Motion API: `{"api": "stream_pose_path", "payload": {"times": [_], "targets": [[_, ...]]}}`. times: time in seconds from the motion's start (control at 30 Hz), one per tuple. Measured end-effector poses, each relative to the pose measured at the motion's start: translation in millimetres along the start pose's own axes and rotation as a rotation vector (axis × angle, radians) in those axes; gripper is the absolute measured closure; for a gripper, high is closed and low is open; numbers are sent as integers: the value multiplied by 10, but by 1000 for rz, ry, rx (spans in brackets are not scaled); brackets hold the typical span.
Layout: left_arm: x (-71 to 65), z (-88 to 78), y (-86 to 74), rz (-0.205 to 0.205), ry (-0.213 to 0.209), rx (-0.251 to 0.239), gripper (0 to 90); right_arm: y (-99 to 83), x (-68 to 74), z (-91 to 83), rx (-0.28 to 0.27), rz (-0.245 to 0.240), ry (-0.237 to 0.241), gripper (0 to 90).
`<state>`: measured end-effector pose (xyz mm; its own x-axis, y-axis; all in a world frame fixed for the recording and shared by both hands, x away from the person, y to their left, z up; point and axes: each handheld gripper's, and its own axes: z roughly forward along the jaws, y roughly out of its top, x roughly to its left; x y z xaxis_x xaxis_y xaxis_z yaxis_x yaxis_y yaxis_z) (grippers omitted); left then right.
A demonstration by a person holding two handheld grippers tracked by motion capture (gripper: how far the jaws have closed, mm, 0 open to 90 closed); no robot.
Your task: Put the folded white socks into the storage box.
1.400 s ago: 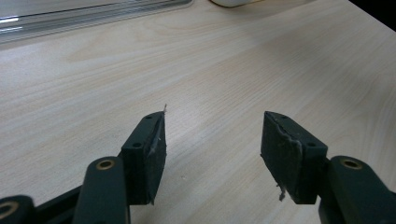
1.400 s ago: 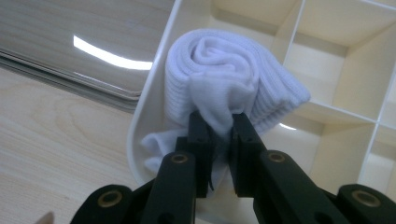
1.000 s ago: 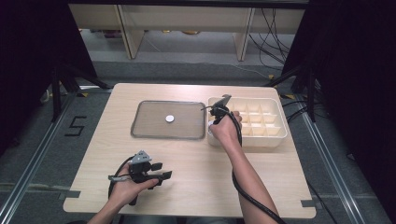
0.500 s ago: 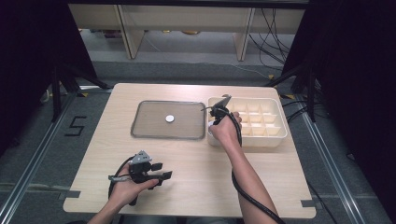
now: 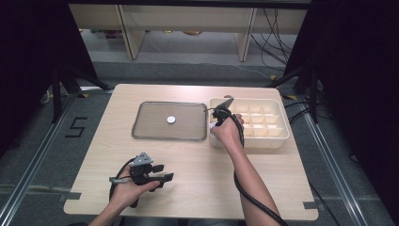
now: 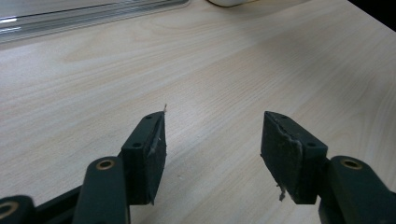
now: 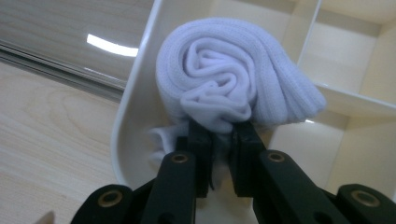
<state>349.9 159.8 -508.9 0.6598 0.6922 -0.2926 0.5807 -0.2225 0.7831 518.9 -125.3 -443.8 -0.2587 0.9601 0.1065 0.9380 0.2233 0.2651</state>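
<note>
Both forearms are showing bare, sleeveless. Each gripper (image 5: 165,177) (image 5: 226,104) is sporting black jaws with brass-ringed screws, worn pads (image 6: 280,156) fraying, thick black cables trailing.

Black digit "5" (image 5: 78,127) marked on the grey floor left of the table (image 5: 197,165)

A light wooden rectangular table (image 5: 197,160) stood on a grey floor (image 5: 42,155), its pale grain lit evenly from above. A white figure five (image 5: 76,127) was marked on the floor left of the table, and strips of grey tape (image 5: 44,189) ran along the floor near its front corners. Behind the table stood pale wooden shelving (image 5: 188,19) with upright legs. Black cables (image 5: 275,28) hung and trailed at the back right. Black curtains (image 5: 357,94) closed off both sides, and black stand legs (image 5: 61,84) spread at the left.
</note>
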Motion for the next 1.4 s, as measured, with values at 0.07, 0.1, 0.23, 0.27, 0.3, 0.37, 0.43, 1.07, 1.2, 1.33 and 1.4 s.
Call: {"api": "stream_pose_path", "payload": {"times": [0.07, 0.1, 0.23, 0.27, 0.3, 0.37, 0.43, 1.07, 1.2, 1.33, 1.4], "targets": [[2, 1, -2, -5, 1, -6, 399, 7, -29, -8, -7, 18, 16, 806], [1, 2, -1, -9, 4, -7, 399, 5, -34, -22, -4, 28, 26, 802], [10, 3, 1, -6, 0, 2, 399, -12, -71, -64, -33, 11, 37, 759], [9, 3, 0, -5, -1, 3, 399, -17, -92, -71, -53, -9, 40, 739], [5, 2, -1, -5, 3, 2, 399, -27, -83, -103, -33, 32, 29, 715], [6, 3, -3, 0, -3, 2, 399, -33, -111, -132, -77, 2, 44, 673], [-2, -1, -1, 1, 9, 5, 399, -36, -114, -202, -90, 19, 57, 639], [-1, 5, -4, -4, -3, 0, 399, 71, -82, -242, -184, -41, 22, 631], [0, 9, -5, -5, -3, 0, 399, 63, -91, -207, -175, -76, 6, 723], [-7, 17, -5, -3, -5, 0, 399, 55, -60, -197, -165, -68, -13, 769], [-7, 17, -3, -4, -5, -1, 399, 44, -25, -198, -153, -58, -27, 777]]}}
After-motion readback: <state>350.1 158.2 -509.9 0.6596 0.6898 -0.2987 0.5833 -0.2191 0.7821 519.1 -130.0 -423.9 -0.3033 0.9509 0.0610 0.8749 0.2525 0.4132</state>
